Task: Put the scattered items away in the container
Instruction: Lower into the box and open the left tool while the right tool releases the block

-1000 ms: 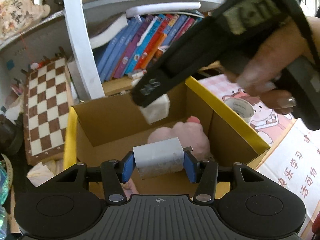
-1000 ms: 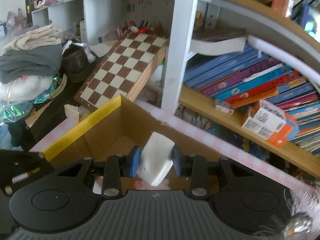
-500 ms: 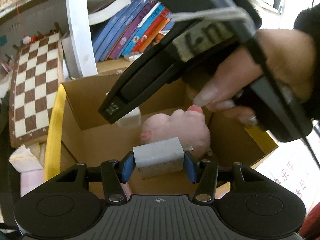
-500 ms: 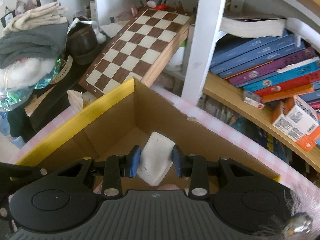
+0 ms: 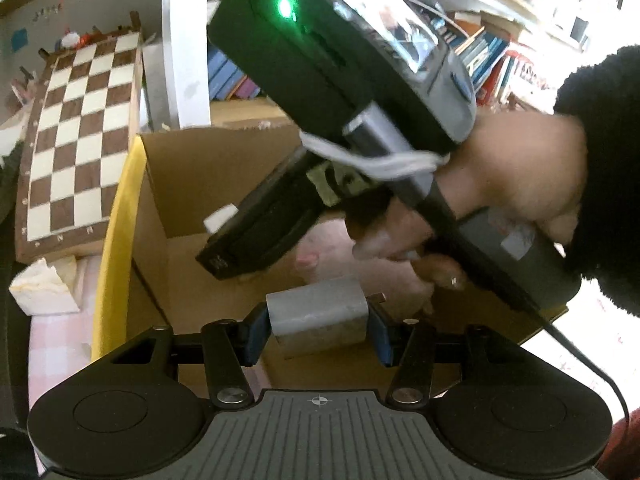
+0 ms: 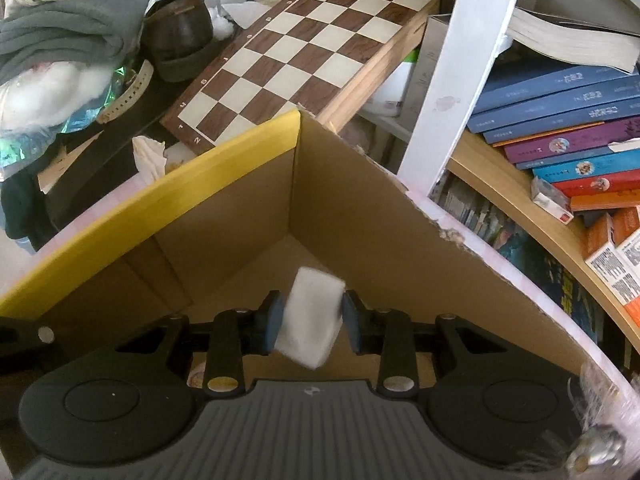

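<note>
The container is a cardboard box (image 5: 188, 184) with a yellow left rim (image 6: 152, 196). My left gripper (image 5: 318, 334) is shut on a grey-white block (image 5: 318, 318) at the box's near edge. My right gripper (image 6: 310, 322) holds a white block (image 6: 310, 316) low inside the box near its far corner; a thin gap shows at the right pad and the block looks blurred. The right gripper also shows in the left wrist view (image 5: 224, 240), reaching down into the box. A pink plush toy (image 5: 384, 276) lies in the box, partly hidden by the hand.
A chessboard (image 6: 304, 52) leans against a white shelf post (image 6: 460, 80) behind the box. Books (image 6: 560, 128) fill the shelf to the right. Folded clothes (image 6: 60, 32) and crumpled tissue (image 5: 44, 288) lie to the left. A pink checked cloth covers the table.
My right gripper has gone deeper into the box, towards its far corner, and its jaws have widened slightly around the white block. The left gripper still holds its block at the box's near edge.
</note>
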Demonstrator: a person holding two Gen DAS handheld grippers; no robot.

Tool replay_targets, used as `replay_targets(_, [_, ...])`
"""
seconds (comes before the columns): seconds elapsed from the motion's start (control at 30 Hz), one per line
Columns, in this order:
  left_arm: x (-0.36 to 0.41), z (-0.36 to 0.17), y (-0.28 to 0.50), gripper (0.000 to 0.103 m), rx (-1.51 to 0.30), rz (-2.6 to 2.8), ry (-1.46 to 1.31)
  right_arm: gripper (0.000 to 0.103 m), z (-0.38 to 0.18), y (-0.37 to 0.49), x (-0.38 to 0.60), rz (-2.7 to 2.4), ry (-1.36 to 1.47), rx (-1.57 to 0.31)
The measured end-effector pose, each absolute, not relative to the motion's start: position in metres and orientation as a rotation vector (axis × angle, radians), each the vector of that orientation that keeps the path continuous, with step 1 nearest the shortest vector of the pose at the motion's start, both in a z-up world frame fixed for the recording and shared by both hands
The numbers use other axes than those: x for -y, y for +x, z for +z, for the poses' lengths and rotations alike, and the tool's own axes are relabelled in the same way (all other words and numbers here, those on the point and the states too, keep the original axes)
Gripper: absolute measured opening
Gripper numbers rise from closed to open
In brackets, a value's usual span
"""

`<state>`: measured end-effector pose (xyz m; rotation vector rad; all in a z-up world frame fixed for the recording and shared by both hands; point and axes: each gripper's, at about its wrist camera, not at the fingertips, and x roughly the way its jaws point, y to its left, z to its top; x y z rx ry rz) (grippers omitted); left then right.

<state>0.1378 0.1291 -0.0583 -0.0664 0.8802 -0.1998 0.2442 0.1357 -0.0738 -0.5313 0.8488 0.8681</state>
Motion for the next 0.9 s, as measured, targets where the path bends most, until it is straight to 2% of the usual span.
replay_targets(0.27, [-0.129,-0.062,0.141,0.051,-0.895,-0.201,-0.077,0.032,-0.074,0.243,-0.139,0.875,-0.538,-0.839])
replay_targets(0.47, [-0.129,-0.059,0.14,0.055,-0.884,-0.204,-0.085,0.046,-0.065,0.24,-0.133,0.868,-0.517,-0.827])
replay_targets(0.5, [-0.128,-0.059,0.139,0.061,-0.881,-0.2,-0.081,0.048,-0.064,0.239,-0.132,0.867,-0.513,-0.824])
replay_targets(0.53, [-0.127,-0.058,0.139,0.062,-0.878,-0.195,-0.076,0.05,-0.063,0.239,-0.131,0.866,-0.51,-0.822])
replay_targets(0.9, [-0.123,-0.035,0.113,0.069,-0.814,-0.15,-0.043,0.061,-0.038,0.221,-0.107,0.84,-0.456,-0.791])
